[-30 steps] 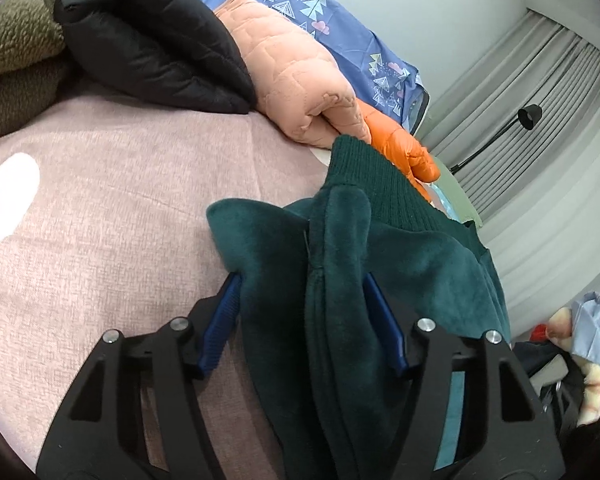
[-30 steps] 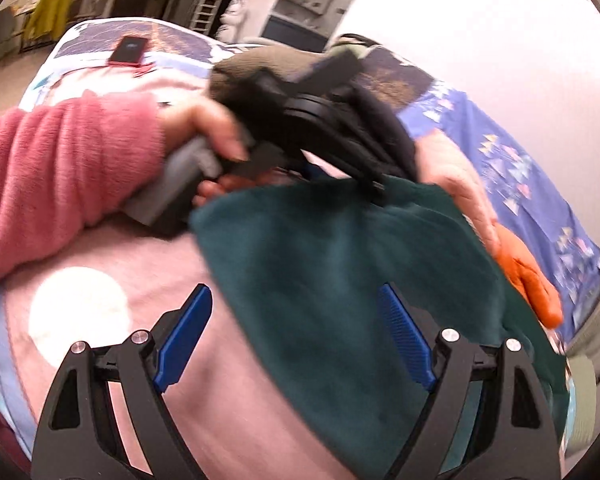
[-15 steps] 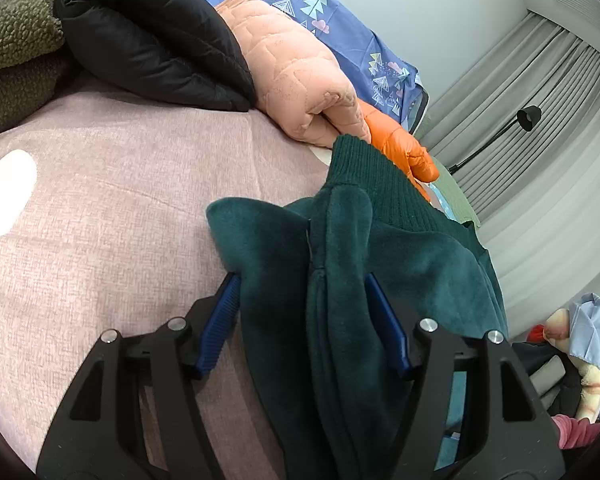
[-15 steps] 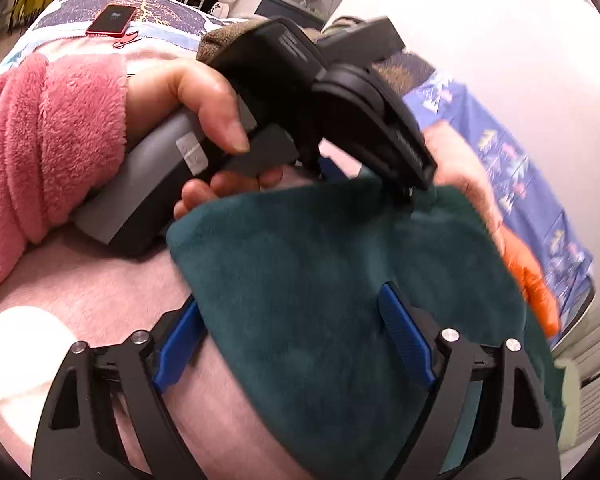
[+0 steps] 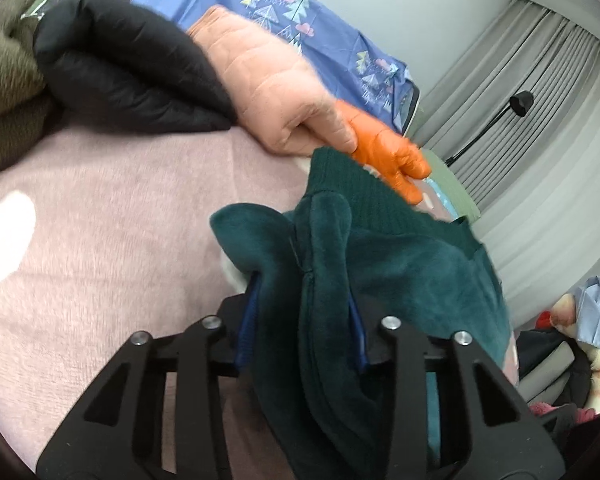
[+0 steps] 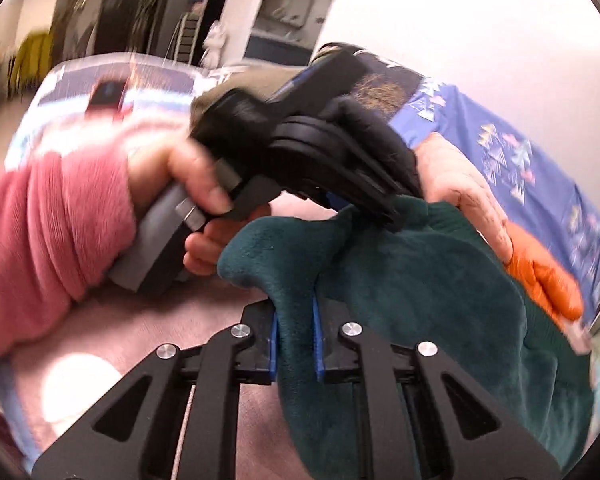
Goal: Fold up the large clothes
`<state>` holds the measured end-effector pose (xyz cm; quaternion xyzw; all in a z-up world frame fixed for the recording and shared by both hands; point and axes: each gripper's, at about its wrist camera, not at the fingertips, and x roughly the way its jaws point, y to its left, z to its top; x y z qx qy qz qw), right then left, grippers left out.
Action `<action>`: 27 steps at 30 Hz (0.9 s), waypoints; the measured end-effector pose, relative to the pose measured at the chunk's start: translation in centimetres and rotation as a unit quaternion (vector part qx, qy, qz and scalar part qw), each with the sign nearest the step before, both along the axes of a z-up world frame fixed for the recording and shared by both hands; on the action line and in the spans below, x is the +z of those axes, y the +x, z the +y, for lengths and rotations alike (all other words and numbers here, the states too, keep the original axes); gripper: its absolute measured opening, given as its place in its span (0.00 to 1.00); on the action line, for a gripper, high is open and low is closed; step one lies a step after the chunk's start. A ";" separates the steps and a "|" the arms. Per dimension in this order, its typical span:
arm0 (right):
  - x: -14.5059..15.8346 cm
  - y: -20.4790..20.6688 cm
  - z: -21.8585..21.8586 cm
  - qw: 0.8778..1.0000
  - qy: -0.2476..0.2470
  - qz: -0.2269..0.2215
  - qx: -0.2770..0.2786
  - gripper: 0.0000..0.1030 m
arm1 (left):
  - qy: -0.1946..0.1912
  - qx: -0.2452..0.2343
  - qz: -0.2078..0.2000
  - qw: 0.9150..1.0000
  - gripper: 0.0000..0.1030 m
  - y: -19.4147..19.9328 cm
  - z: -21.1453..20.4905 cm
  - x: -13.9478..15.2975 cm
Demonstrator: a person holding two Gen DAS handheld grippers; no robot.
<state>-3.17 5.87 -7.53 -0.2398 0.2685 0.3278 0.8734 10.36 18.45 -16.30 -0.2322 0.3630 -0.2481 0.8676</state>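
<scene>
A dark green fleece garment [image 5: 400, 272] lies bunched on the pink bed cover [image 5: 100, 240]; its ribbed cuff points toward the far side. My left gripper [image 5: 304, 320] is shut on a thick fold of it. In the right wrist view my right gripper [image 6: 294, 340] is shut on another edge of the green garment [image 6: 420, 280]. The left gripper [image 6: 300, 152] shows there too, held by a hand in a pink sleeve, its tips on the garment's far edge.
Folded jackets line the far side: olive [image 5: 4, 72], black [image 5: 120, 72], peach [image 5: 268, 88] and orange [image 5: 388, 152]. A blue patterned sheet [image 5: 300, 20] lies behind them. Curtains and a black lamp [image 5: 520, 104] stand at right. A phone [image 6: 108, 92] lies far off on the bed.
Both grippers have closed on the green garment; earlier their fingers stood wide apart around it. The right wrist view is blurred by motion.
</scene>
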 end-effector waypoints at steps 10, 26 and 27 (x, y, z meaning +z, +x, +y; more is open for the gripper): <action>8.0 -0.3 -9.3 0.982 0.184 0.006 -0.050 0.12 | 0.049 -0.042 -0.104 0.992 0.32 -1.3 -5.5 11.4; 8.3 -1.9 -36.6 0.858 0.435 0.033 -0.272 0.10 | 0.143 -0.206 -0.166 0.954 0.21 1.1 -37.0 20.5; 7.2 -2.4 -38.1 0.850 0.438 0.039 -0.292 0.10 | 0.159 -0.222 -0.159 0.949 0.22 1.4 -40.1 19.6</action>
